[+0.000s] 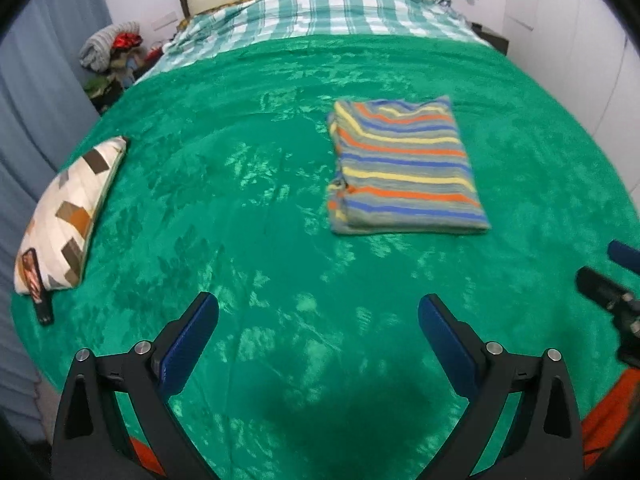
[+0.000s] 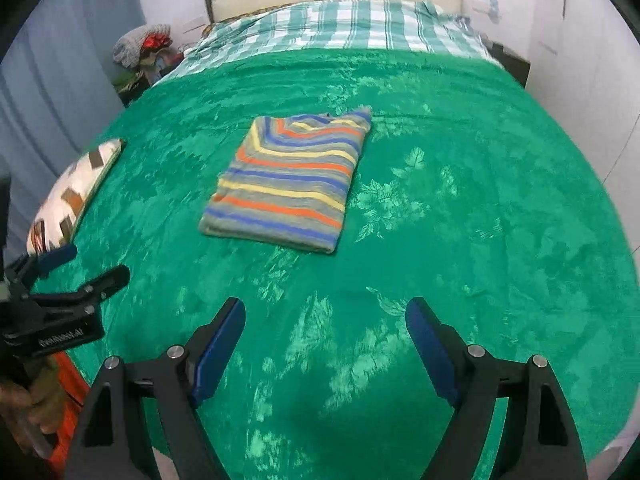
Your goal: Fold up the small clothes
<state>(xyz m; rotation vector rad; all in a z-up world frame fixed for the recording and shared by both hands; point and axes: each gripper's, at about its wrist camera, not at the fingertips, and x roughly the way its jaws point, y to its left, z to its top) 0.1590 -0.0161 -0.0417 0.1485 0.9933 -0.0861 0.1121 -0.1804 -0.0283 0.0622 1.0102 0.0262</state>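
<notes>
A small striped garment, grey with orange, blue and yellow bands, lies folded into a flat rectangle on the green bedspread. It also shows in the right wrist view. My left gripper is open and empty, held over the bedspread well short of the garment. My right gripper is open and empty, also near the bed's front edge. The right gripper shows at the right edge of the left wrist view; the left gripper shows at the left edge of the right wrist view.
A patterned white and brown pillow lies at the bed's left edge with a dark remote-like object beside it. A teal checked sheet covers the head of the bed. Clothes are piled at the far left. Walls stand close on the right.
</notes>
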